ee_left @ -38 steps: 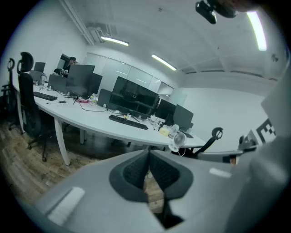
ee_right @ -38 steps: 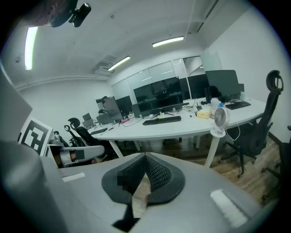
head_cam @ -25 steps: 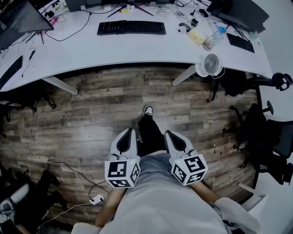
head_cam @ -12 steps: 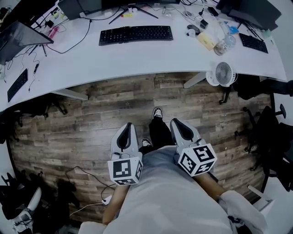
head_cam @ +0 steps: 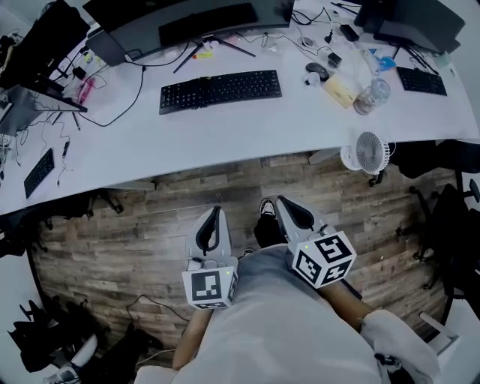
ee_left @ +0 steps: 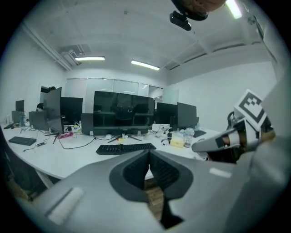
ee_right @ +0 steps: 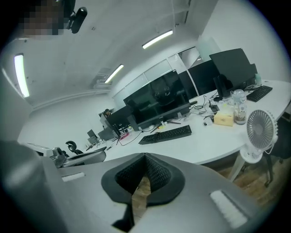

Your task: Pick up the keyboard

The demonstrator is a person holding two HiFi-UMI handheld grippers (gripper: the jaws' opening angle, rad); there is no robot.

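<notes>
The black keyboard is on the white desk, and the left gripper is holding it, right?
Not quite. The keyboard is on the white desk, but the left gripper isn't holding it: the left gripper view shows its jaws together on nothing, well short of the desk.

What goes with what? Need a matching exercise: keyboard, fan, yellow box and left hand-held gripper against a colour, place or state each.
Things:
1. keyboard
2. fan
3. yellow box
4. left hand-held gripper

Descriptions:
a. shut, nothing between its jaws
b. white, at the near edge of the desk, on the right
c. black, mid-desk, in front of the wide monitor
d. on the desk, to the right of the keyboard

Pairs: 1-c, 2-b, 3-d, 4-a.
</notes>
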